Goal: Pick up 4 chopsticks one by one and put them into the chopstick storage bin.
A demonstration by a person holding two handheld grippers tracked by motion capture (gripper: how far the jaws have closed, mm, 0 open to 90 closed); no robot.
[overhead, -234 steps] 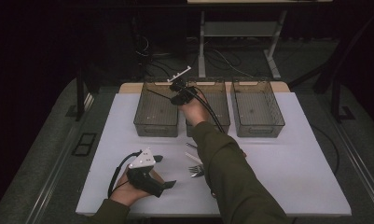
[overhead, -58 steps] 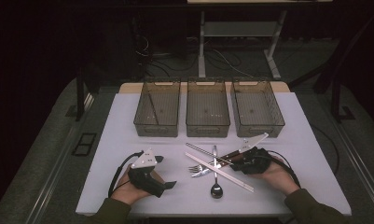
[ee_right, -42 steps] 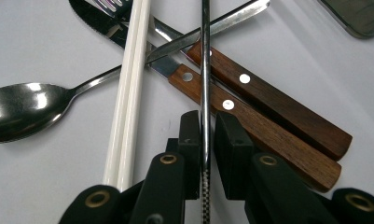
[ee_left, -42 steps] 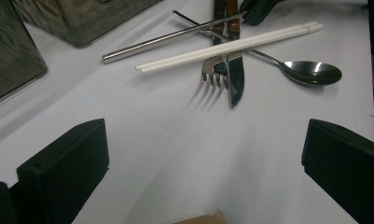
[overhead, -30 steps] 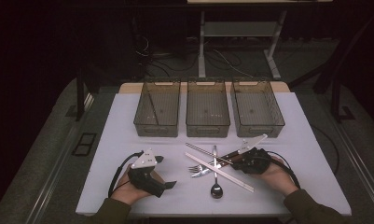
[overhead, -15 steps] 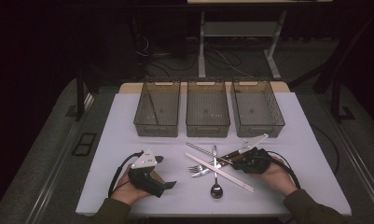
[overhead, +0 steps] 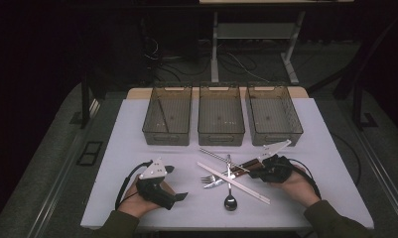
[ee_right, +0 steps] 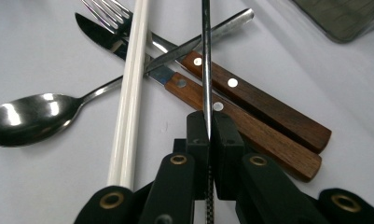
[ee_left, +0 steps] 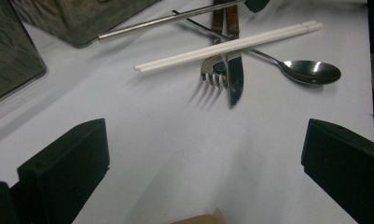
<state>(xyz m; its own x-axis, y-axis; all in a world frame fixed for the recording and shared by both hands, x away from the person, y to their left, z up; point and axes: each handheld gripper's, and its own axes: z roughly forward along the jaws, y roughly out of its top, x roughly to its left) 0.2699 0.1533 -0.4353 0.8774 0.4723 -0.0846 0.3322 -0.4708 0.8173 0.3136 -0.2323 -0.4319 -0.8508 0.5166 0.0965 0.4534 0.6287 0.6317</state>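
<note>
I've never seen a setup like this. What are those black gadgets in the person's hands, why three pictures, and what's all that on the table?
There is no robot here: a person holds a hand-operated two-jaw gripper in each hand. The high view looks down on the white table; the two others come from small cameras riding on each gripper, looking along its black jaws.

At the back stand three clear bins. In front lies a pile of cutlery: a spoon, a fork, a knife with a wooden handle, and a pair of white chopsticks.

The right gripper is shut on a thin metal chopstick, pinched at one end. The left gripper rests on the table, jaws open, holding nothing.
</note>
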